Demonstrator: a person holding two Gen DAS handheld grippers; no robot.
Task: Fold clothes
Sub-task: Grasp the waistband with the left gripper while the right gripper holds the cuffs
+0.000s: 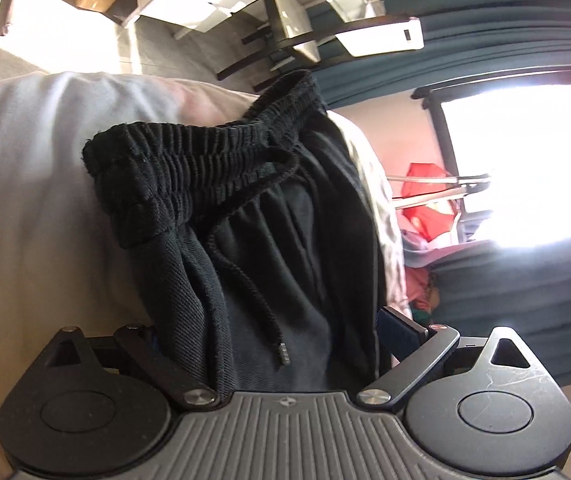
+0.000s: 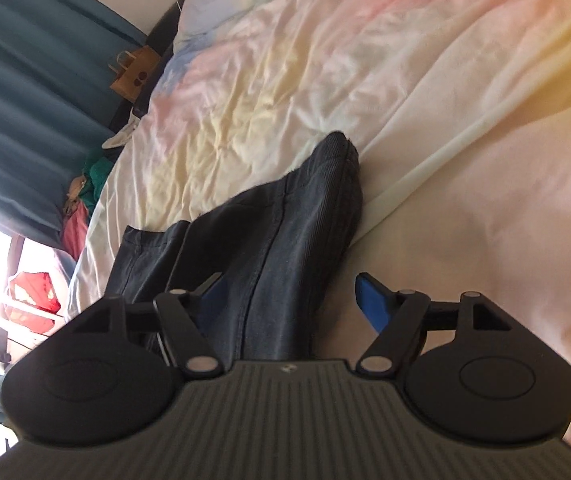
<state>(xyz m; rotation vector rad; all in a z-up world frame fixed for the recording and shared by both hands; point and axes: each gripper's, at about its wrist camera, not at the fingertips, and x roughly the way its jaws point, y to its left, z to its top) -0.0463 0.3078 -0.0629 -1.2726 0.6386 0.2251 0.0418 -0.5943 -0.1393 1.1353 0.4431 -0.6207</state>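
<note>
Black pants (image 1: pixel 245 208) draped over a pale bed sheet (image 1: pixel 25 184), with the stretchy waistband (image 1: pixel 189 152) bunched up at the top of the left view. A black drawstring (image 1: pixel 253 280) hanging down the cloth, its small metal tip (image 1: pixel 283 353) close to the left gripper (image 1: pixel 269 340). Left gripper tipped sideways, aimed along the pants toward the waistband. Jaws spread wide, with a thick fold of black cloth filling the gap between them. Only one blue finger (image 1: pixel 399 330) in view, on the right side, up against the cloth; the other finger hidden behind the fold. Hard to tell if the cloth is truly pinched or just lying in the gap.

In the right view, a pant leg (image 2: pixel 285 240) stretched out across the pastel bedspread (image 2: pixel 325 60), the far end lying on the bed. Right gripper (image 2: pixel 289 300) also tilted, pointing along that leg. Jaws wide apart. Cloth lying against the left blue finger (image 2: pixel 213 300), but the right blue finger (image 2: pixel 373 304) clear of the cloth, bare sheet between them. No squeeze on the leg.

Teal curtains (image 2: pixel 25 80) beside the bed, plus a red bag (image 2: pixel 29 300) by the bright window.
</note>
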